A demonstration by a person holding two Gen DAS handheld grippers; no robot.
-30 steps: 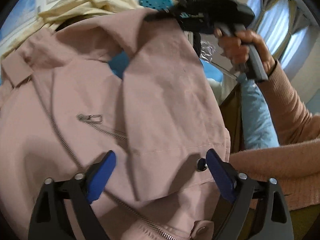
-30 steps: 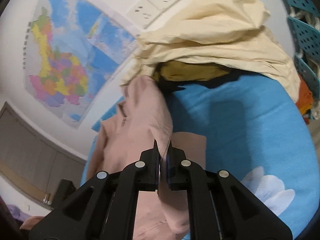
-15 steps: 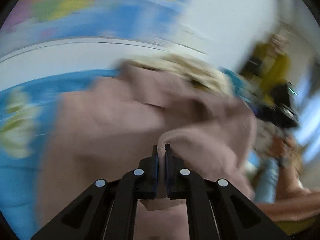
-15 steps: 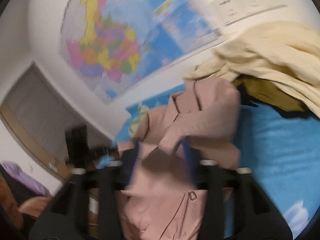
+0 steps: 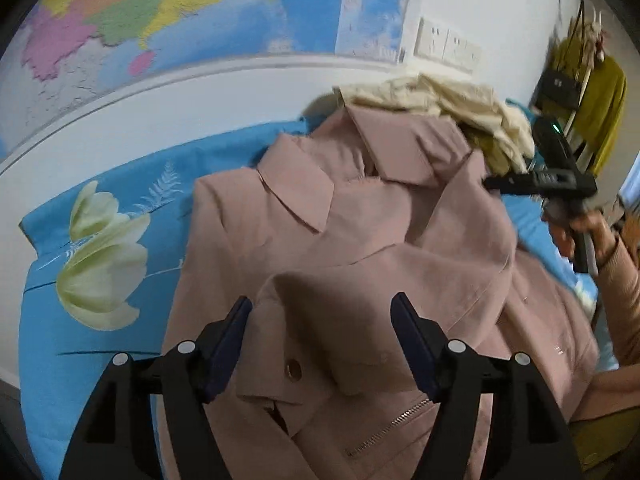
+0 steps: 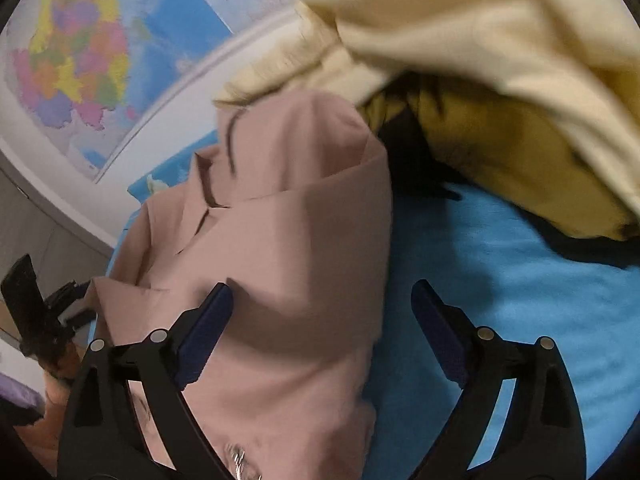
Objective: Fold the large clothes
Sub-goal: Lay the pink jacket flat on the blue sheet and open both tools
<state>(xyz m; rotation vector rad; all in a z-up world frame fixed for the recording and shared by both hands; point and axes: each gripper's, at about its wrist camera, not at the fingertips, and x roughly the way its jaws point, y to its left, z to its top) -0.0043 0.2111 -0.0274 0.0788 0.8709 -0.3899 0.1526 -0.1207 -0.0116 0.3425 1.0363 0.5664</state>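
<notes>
Pink cotton jacket with zip and snap buttons (image 5: 360,240) spread collar-up on blue floral bedsheet (image 5: 100,240), sleeve folded across its front. Left gripper (image 5: 320,344) hovering over that folded sleeve, jaws spread wide, gripping nothing. Right gripper (image 6: 320,328) likewise gaping, poised above the jacket's far shoulder edge, nothing clamped. Cream crumpled garment (image 6: 500,40) and mustard cloth (image 6: 520,160) heaped just beyond the jacket's collar. Colourful wall map (image 5: 160,20) behind the jacket.
</notes>
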